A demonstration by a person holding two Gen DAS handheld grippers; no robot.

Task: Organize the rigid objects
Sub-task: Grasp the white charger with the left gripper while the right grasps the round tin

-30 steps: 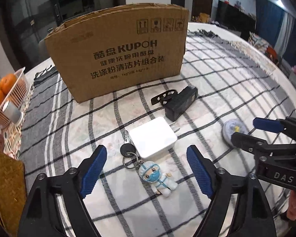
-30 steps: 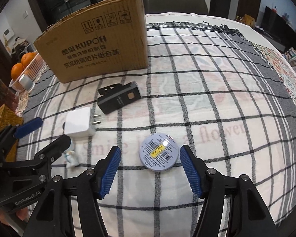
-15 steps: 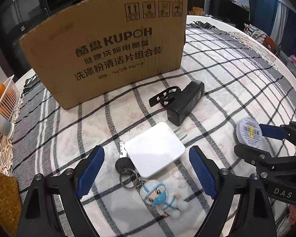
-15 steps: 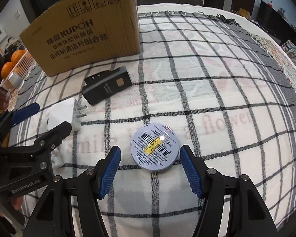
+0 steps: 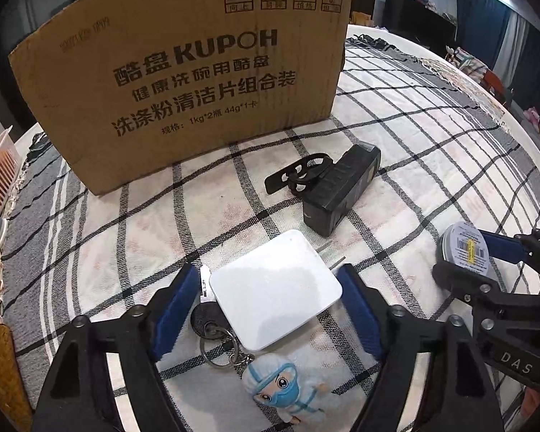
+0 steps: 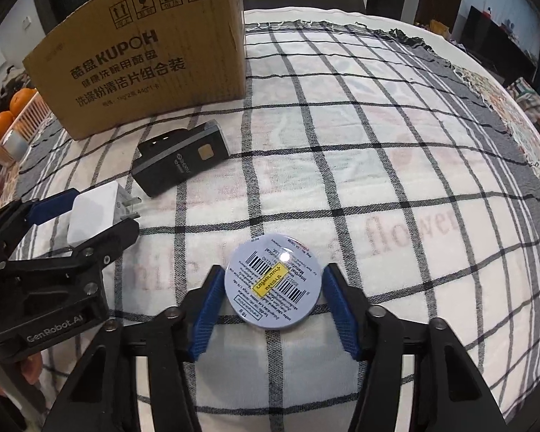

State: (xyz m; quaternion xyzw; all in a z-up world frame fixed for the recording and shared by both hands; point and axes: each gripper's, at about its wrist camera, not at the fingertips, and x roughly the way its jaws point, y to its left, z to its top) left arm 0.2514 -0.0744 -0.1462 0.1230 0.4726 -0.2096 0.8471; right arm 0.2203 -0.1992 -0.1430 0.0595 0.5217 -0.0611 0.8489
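A white square charger (image 5: 275,300) lies on the checked cloth between the blue pads of my left gripper (image 5: 264,284). Its jaws are closing; the right pad is at the charger's corner, while a gap with a key blade remains on the left. A keyring with a small masked figure (image 5: 280,388) lies just in front of it. My right gripper (image 6: 273,280) is closing on a round tin (image 6: 273,284) with a barcode label, and both pads meet its rim. The tin (image 5: 464,252) and right gripper (image 5: 464,255) also show in the left wrist view.
A tall cardboard box (image 5: 198,72) stands at the back. A black device (image 5: 342,190) with a strap lies between the box and the charger. A white basket (image 6: 21,115) with oranges sits at the far left. The two grippers work side by side, close together.
Both grippers have sunk toward the cloth and their jaws have narrowed. The charger now sits between the left pads, and the right pads have come in against the tin.
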